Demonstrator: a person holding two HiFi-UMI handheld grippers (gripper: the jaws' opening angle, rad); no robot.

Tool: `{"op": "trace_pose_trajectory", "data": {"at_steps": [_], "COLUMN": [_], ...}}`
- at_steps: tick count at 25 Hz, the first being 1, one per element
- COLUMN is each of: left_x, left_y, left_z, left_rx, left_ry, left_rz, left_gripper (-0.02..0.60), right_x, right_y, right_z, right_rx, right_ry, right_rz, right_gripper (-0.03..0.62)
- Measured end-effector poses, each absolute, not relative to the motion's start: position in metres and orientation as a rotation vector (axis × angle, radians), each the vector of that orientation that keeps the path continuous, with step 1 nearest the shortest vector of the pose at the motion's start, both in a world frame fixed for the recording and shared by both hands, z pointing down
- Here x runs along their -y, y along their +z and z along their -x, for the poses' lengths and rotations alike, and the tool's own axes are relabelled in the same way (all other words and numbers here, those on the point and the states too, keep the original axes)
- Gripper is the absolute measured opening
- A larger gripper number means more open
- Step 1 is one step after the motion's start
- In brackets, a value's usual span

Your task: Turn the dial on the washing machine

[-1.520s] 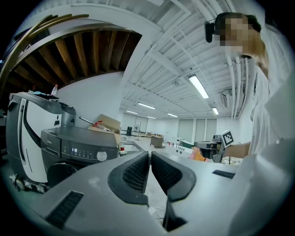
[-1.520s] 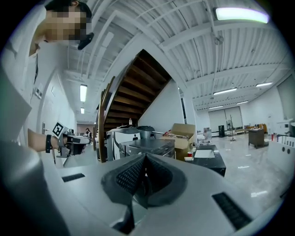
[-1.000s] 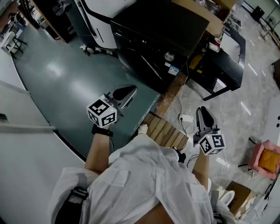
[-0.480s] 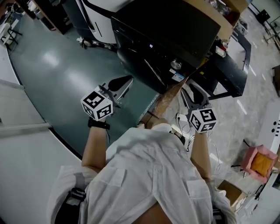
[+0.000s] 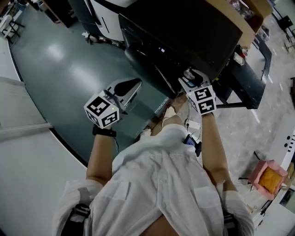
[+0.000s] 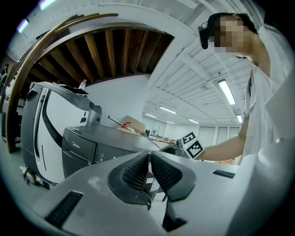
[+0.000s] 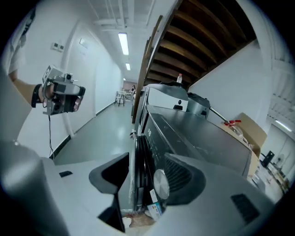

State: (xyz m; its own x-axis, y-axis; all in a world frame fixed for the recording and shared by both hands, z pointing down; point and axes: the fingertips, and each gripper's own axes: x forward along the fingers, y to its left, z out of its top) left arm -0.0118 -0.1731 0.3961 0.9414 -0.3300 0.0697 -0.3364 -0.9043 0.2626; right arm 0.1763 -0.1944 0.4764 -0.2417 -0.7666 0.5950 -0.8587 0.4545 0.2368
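Observation:
The black washing machine (image 5: 184,32) stands ahead of me, front panel facing me. Its round silver dial (image 7: 160,184) lies between the jaws of my right gripper (image 7: 147,159), close to the right-hand pad (image 7: 184,177); the jaws stand wide apart and I cannot tell whether they touch it. In the head view the right gripper (image 5: 190,77) covers the dial. My left gripper (image 5: 132,86) hovers left of the washer over the green floor, its ribbed pads (image 6: 138,170) together with nothing between them. The washer (image 6: 92,147) also shows in the left gripper view.
A white machine (image 5: 110,7) stands behind the washer on the left. A cardboard box (image 5: 237,23) and a black table (image 5: 249,87) are to the right. Cables and a white plug (image 5: 193,124) lie on the floor by my feet. A pink item (image 5: 267,179) sits far right.
My right gripper has risen from low beside me and moved forward to the washer's front panel, around the dial. The left gripper has hardly moved.

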Motion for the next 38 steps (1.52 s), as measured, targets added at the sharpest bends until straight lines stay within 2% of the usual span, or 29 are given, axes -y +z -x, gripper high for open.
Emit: {"op": "trace_pose_trajectory", "data": {"at_steps": [6, 14, 38], "left_x": [0.188, 0.195, 0.201], "left_y": [0.403, 0.413, 0.423], "left_z": [0.008, -0.011, -0.026], "left_rx": [0.527, 0.47, 0.407], "left_ry": [0.061, 0.084, 0.089], "left_rz": [-2.798, -2.791, -2.789], "left_gripper": [0.017, 0.017, 0.017], "right_x": [0.199, 0.174, 0.17], "right_y": [0.504, 0.519, 0.563], "right_z": [-0.196, -0.213, -0.213], "right_rx": [1.982, 1.974, 1.922], "right_ry": [0.185, 0.34, 0.562], "right_rz": [-1.334, -1.446, -1.457], "right_gripper": [0.235, 0.267, 0.304]}}
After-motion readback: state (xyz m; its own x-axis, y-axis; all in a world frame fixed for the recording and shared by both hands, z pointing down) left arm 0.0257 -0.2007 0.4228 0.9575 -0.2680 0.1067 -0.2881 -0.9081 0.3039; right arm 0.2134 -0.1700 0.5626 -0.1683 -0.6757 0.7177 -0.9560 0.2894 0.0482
